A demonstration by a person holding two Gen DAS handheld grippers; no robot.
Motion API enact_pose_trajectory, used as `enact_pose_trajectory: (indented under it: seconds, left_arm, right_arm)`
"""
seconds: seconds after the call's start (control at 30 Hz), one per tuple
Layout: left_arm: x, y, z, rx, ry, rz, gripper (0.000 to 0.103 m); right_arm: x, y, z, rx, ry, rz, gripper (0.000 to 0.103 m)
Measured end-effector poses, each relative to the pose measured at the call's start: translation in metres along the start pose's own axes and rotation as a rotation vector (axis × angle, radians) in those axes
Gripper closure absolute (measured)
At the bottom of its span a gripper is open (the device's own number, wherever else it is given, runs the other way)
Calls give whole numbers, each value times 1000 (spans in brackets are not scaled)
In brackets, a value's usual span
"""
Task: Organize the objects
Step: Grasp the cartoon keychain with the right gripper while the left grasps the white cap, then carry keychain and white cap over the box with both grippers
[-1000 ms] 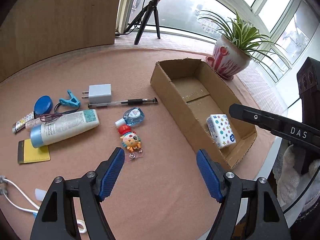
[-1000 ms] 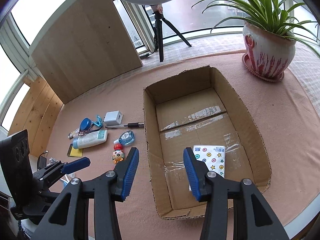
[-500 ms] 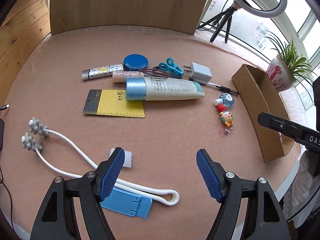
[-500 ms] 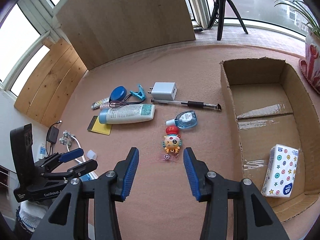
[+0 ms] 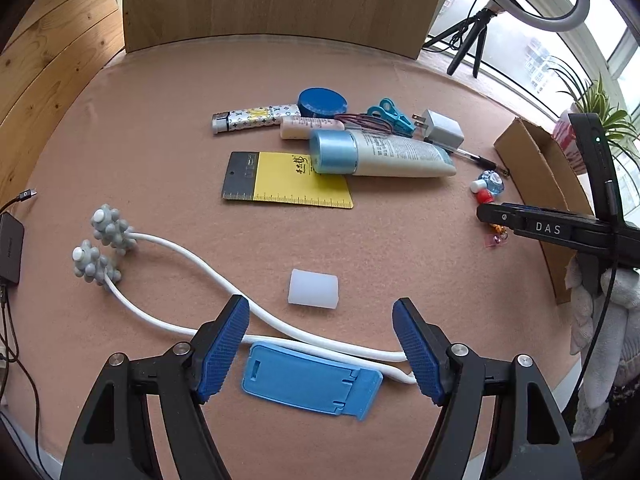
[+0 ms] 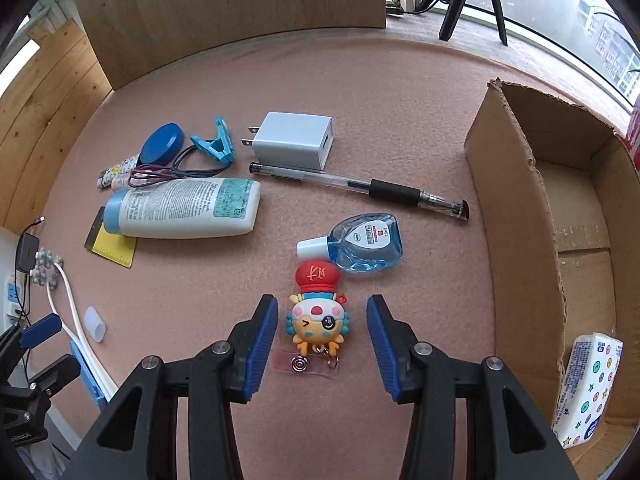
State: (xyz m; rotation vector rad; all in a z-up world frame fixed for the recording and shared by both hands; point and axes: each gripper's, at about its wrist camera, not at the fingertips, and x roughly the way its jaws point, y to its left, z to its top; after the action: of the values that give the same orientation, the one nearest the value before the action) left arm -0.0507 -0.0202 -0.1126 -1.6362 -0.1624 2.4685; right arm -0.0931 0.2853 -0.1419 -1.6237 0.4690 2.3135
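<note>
My left gripper point(image 5: 321, 346) hangs open over a flat blue phone stand point(image 5: 310, 380) and the white cord of a knobbed massager point(image 5: 102, 246); the pads touch neither. A small white cap point(image 5: 313, 289) lies just ahead of it. My right gripper point(image 6: 322, 334) is open with a cartoon badge reel point(image 6: 318, 308) between its pads, not pressed. Ahead of the reel lie a blue eye-drop bottle point(image 6: 366, 246), a pen point(image 6: 356, 186), a white charger point(image 6: 294, 140) and a lotion tube point(image 6: 182, 208). The cardboard box point(image 6: 516, 208) at the right holds a tissue pack point(image 6: 590, 388).
Further back lie a yellow ruler card point(image 5: 288, 182), a blue round lid point(image 5: 322, 102), a teal clip point(image 5: 390, 114), a patterned lighter point(image 5: 256, 116) and a pink tube point(image 5: 310, 126). A wooden board point(image 5: 280, 0) stands behind. A black device with cables point(image 5: 10, 248) sits at the left edge.
Both grippers have swung left away from the box and come down toward the table. The left now hovers over the phone stand, the right over the badge reel. Neither opening has changed.
</note>
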Motion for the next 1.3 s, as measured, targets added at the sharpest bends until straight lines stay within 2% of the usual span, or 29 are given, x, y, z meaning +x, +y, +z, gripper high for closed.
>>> enact_pose_trajectory:
  seconds: [0.13, 0.2, 0.27, 0.43, 0.63, 0.8, 0.97, 1.3]
  left_arm:
    - [11, -1, 4, 13, 17, 6, 26]
    - [15, -3, 6, 21, 24, 4, 28]
    - [18, -6, 8, 34, 23, 6, 29]
    - [25, -8, 11, 34, 38, -10, 44]
    - [28, -11, 14, 47, 53, -26, 45]
    - [29, -8, 15, 39, 57, -19, 56]
    - [28, -4, 15, 30, 48, -1, 74]
    - [25, -10, 18, 27, 37, -29, 75]
  right_arm:
    - [2, 4, 0, -26, -2, -14, 61]
    - [1, 6, -1, -41, 3, -7, 71]
    - [0, 8, -4, -65, 8, -2, 74]
    - [-5, 10, -16, -82, 18, 39, 74]
    - [-9, 14, -28, -93, 18, 43, 74]
    - [-12, 16, -34, -98, 18, 40, 74]
    - [-14, 16, -37, -86, 14, 50, 74]
    - [-32, 6, -38, -46, -25, 81, 74]
